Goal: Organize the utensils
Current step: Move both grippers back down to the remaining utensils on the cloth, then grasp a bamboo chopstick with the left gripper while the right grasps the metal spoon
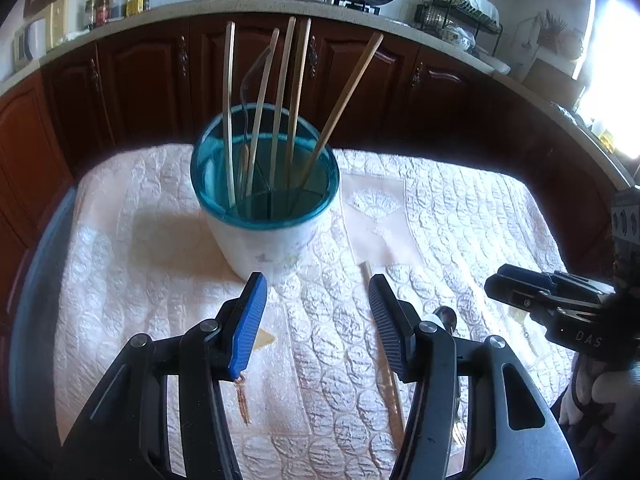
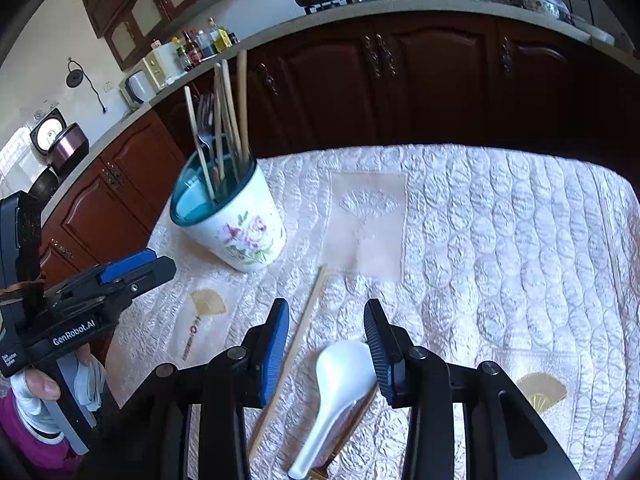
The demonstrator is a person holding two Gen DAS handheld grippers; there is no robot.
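A white flowered holder (image 1: 264,236) (image 2: 240,236) with a teal inside stands on the quilted cloth, with several wooden chopsticks (image 1: 282,92) and a fork (image 2: 205,120) upright in it. My left gripper (image 1: 316,320) hangs open just in front of the holder with nothing between its fingers. One loose chopstick (image 1: 378,320) (image 2: 302,332) lies on the cloth by its right finger. My right gripper (image 2: 328,344) is open over a white ceramic spoon (image 2: 340,380) that lies flat on the cloth, and its pads are not pressing on the spoon. A brownish utensil handle (image 2: 358,412) lies partly under the spoon.
The pale quilted cloth (image 1: 160,240) (image 2: 500,240) covers the table. Dark wooden cabinets (image 1: 140,80) and a counter with pots and bottles stand beyond its far edge. Each gripper shows in the other's view: the right gripper (image 1: 500,284), the left gripper (image 2: 160,268), the latter held by a gloved hand (image 2: 36,392).
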